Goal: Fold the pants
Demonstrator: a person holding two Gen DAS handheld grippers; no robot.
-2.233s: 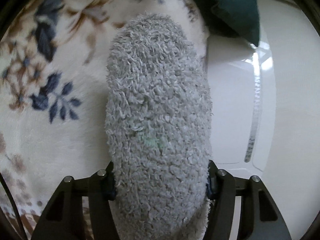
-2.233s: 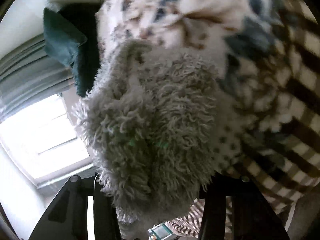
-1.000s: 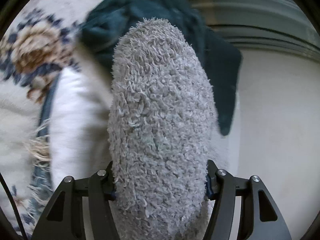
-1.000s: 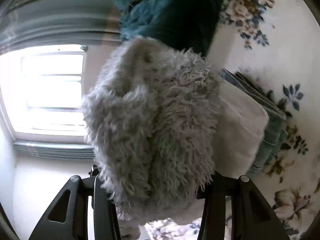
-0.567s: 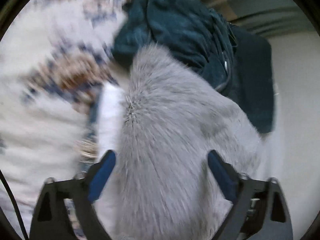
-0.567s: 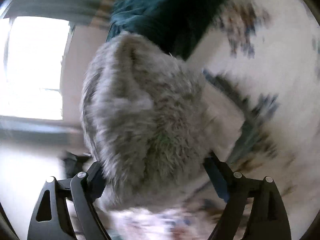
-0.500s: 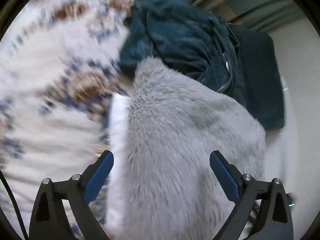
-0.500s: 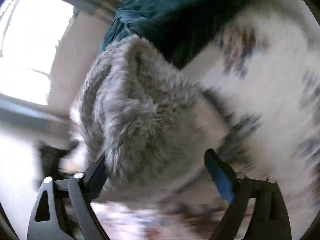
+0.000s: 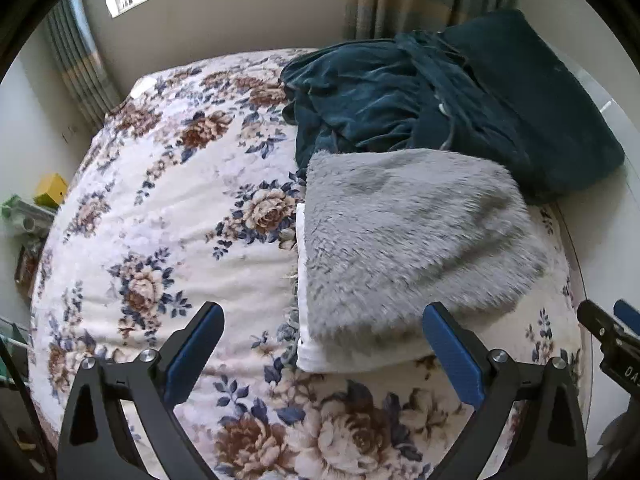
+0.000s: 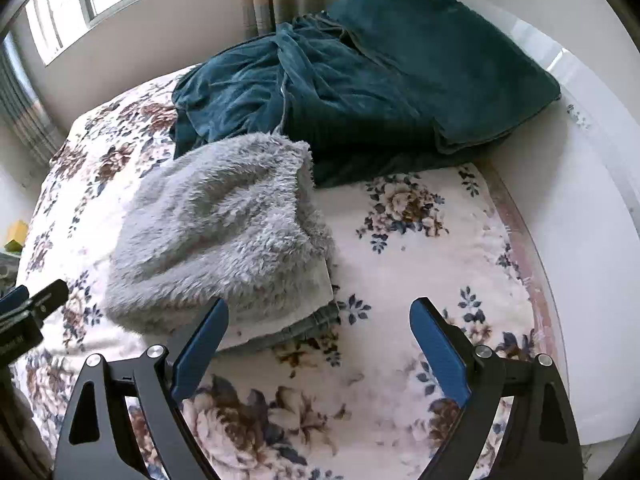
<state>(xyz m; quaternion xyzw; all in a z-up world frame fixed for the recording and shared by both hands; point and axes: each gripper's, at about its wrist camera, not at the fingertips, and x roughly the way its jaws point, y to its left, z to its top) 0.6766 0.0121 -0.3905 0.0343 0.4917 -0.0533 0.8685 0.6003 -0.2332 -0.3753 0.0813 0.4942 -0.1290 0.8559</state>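
Both grippers have let go. A second ago each was clamped on the grey fluffy pants; half a second ago the jaws were opening with the bundle dropping. Now the pants point(image 9: 404, 240) lie folded on the floral bedspread point(image 9: 160, 208), on top of a small stack: a white folded item point(image 9: 320, 356) sticks out under the near edge, and the right wrist view shows a greenish-grey layer point(image 10: 316, 322) below that.

Pants position: right half of the bed, far edge touching the crumpled dark teal garment point(image 9: 380, 96), which lies against a teal pillow point(image 9: 532, 92) further right.

Left gripper point(image 9: 324, 356): jaws wide apart, empty, hanging just near-side of the stack. The right pad overlaps the pants' near edge in the view; can't tell whether it touches.

Right gripper point(image 10: 320, 344): jaws wide apart, empty. Left pad sits in front of the stack's near corner, contact unclear; right pad is over bare bedspread.

Read: fold and placement look done for this pair. The top surface is lumpy with a dent in the pile, but the outline is compact and roughly aligned with the stack. The teal garment looks like the likely next piece.
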